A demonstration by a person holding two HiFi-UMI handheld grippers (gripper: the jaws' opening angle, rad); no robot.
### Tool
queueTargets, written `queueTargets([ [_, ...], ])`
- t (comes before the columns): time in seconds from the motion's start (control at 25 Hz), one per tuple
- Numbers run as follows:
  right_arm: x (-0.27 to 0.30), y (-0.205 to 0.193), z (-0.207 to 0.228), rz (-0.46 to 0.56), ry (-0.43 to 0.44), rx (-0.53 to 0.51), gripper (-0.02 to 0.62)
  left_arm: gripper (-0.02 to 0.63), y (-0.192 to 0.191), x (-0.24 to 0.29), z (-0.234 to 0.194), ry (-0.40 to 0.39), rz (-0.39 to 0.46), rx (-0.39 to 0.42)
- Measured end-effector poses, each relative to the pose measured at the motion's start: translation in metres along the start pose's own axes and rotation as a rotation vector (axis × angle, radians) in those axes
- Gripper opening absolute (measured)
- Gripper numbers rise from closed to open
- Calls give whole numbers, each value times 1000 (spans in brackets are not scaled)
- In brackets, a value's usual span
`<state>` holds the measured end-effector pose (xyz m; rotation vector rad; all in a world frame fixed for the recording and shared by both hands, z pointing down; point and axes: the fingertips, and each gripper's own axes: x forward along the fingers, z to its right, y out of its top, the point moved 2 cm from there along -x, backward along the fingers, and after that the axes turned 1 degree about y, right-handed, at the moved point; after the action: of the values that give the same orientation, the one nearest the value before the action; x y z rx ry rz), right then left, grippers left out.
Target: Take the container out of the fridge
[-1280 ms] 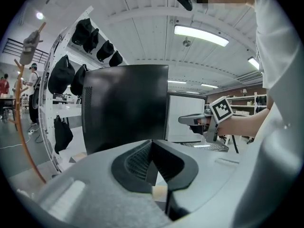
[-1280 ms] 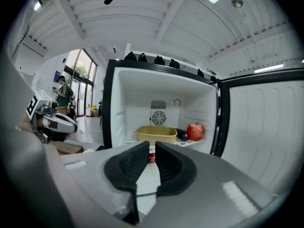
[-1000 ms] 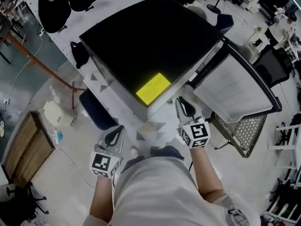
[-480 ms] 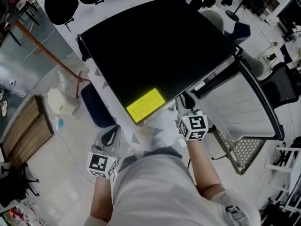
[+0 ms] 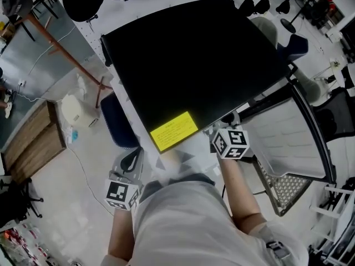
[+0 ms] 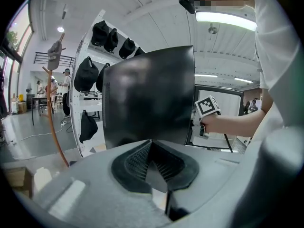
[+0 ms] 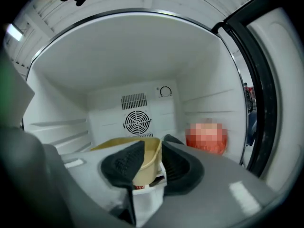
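A black mini fridge [image 5: 194,65] stands with its door [image 5: 288,143] swung open to the right. My right gripper reaches inside it; in the head view only its marker cube [image 5: 230,142] shows under the fridge's top edge. In the right gripper view the right gripper [image 7: 153,142] is shut on the rim of a tan container [image 7: 142,170] with a white label, low in the white interior. My left gripper [image 5: 131,158] hangs outside, left of the fridge front, shut [image 6: 153,167] with nothing in it.
A red item [image 7: 205,137], blurred, sits at the fridge's back right beside the fan vent [image 7: 135,121]. The door's wire shelf [image 5: 283,184] juts out at right. A yellow sticker [image 5: 174,131] marks the fridge top. Caps hang on a white rack [image 6: 107,37] at left.
My right gripper has moved forward from in front of the fridge into its interior. The left gripper has stayed where it was.
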<state>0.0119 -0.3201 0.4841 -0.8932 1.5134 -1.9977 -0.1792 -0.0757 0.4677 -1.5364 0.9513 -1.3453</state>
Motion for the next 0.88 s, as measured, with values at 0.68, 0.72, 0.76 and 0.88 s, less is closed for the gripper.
queueTargets([
  [0.68,9,-7,0,-53,3,217,26,8,2,2,-2,-10,-5,4],
  [0.72,7,-8,-1,-50,2,221,25,8,1,1,-3,-13,-3,4],
  [0.76,5,-8,-1,-46,-1,225,23,8,1,1,-3,-16,-2,5],
  [0.88,-3,-5,0,-24,-23,232,21,8,1,1,-3,-28,2,7],
])
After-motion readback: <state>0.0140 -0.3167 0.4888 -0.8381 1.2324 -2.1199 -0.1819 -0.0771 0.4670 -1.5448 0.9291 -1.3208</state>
